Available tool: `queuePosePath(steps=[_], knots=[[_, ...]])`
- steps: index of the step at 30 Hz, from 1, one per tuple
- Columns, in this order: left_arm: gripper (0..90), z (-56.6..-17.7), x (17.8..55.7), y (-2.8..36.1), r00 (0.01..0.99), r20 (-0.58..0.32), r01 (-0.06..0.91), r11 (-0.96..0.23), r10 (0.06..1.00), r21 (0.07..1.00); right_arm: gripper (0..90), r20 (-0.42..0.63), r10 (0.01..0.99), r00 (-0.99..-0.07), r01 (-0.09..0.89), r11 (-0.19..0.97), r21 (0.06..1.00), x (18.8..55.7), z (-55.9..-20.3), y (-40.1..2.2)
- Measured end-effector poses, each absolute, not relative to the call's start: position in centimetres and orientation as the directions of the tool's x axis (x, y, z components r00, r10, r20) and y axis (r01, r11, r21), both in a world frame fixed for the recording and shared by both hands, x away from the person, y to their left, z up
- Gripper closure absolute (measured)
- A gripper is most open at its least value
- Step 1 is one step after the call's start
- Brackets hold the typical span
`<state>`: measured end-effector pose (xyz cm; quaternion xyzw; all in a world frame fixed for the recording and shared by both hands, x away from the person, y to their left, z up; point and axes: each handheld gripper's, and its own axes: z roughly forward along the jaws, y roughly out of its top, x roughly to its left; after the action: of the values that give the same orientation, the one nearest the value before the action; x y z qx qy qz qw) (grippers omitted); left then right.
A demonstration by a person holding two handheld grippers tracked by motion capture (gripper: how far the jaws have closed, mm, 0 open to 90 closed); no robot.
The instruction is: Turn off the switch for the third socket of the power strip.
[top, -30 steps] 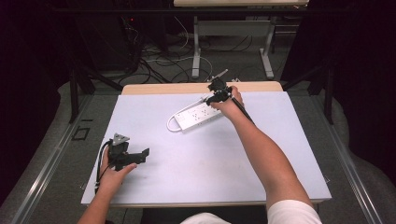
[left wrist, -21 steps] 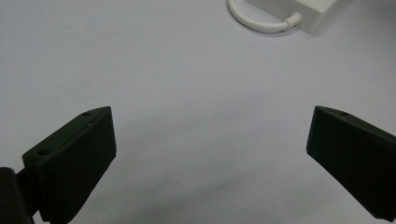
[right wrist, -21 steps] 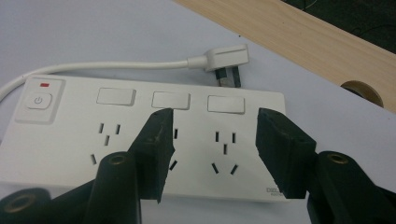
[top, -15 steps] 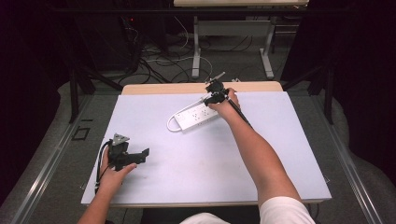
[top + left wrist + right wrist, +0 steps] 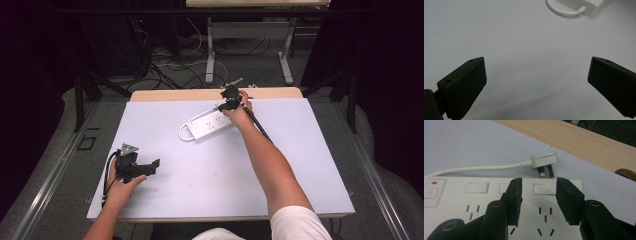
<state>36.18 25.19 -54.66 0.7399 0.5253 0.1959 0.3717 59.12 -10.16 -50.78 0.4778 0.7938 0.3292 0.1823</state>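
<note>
Fingers of your right gripper [image 5: 538,202] hang narrowly parted over the power strip [image 5: 499,202], holding nothing; its plug [image 5: 544,162] lies loose behind it. Your left gripper [image 5: 536,82], at lower left, gapes wide and empty.

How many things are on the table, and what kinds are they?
Power strips: 1, white power strip, with its cord and white plug lying on the table beside it.
Grippers: 2, left gripper with fingers wide apart, and right gripper with fingers part open over the strip.
Total: 3
</note>
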Motion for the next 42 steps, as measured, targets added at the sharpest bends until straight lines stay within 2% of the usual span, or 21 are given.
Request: queuePosePath(steps=[9,26,32,39,41,42], knots=[[2.0,-54.6,36.1,25.5,0.376,-0.106,0.638,-0.175,0.921,0.750,62.2,0.028,0.889,-0.456,0.637,0.305,0.708,59.9,-51.3,-10.7],[2.3,-54.6,36.1,25.5,0.374,-0.104,0.641,-0.176,0.922,0.747,86.3,0.036,0.887,-0.459,0.637,0.301,0.710,60.9,-52.3,-11.5],[2.4,-54.6,36.1,25.5,0.373,-0.104,0.639,-0.175,0.922,0.749,88.3,0.074,0.889,-0.452,0.647,0.270,0.713,61.0,-52.8,-11.4],[2.6,-54.7,36.1,25.5,0.364,-0.108,0.639,-0.164,0.925,0.751,90.0,0.063,0.896,-0.439,0.650,0.269,0.711,61.1,-53.1,-11.5],[2.6,-54.7,36.1,25.6,0.366,-0.108,0.639,-0.165,0.924,0.752,90.0,0.094,0.894,-0.437,0.656,0.246,0.714,61.1,-53.1,-11.4],[2.6,-54.7,36.1,25.6,0.365,-0.108,0.637,-0.164,0.925,0.753,90.0,0.067,0.897,-0.436,0.655,0.266,0.708,61.1,-53.1,-11.5]])
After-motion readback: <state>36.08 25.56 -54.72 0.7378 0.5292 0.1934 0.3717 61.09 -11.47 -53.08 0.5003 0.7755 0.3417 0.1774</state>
